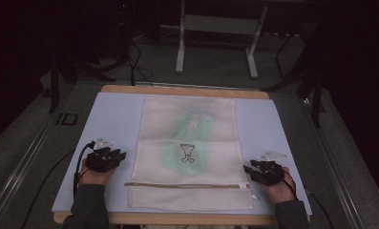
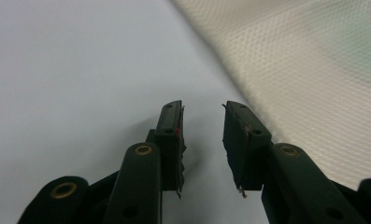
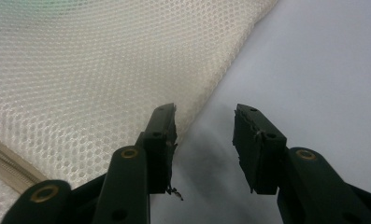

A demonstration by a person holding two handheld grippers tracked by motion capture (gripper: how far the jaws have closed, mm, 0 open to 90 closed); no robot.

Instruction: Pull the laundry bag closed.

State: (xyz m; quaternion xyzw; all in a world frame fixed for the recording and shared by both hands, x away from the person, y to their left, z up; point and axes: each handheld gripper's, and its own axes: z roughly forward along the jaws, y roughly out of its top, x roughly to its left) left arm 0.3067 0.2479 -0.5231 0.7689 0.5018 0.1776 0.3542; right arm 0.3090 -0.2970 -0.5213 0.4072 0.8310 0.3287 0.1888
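A cream mesh laundry bag with a zipper [image 1: 187, 152] lies flat along the middle of the pale blue table [image 1: 115, 114], reaching its near edge. The left gripper [image 1: 122, 155] rests just beside the bag's left edge and the right gripper [image 1: 247, 168] just beside its right edge, both released with jaws apart, holding nothing.

Dim high view, dark surroundings; soft close-ups.

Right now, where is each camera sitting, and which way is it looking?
High view: above the person's side, facing forward and down on the table and mesh bag; forearms, hands and both grippers show.
Left gripper view: rides the left hand-held gripper, jaws apart, over the mat beside the bag's edge.
Right gripper view: rides the right hand-held gripper, jaws apart, at the bag's other edge, zipper nearby.
All share the mesh bag.
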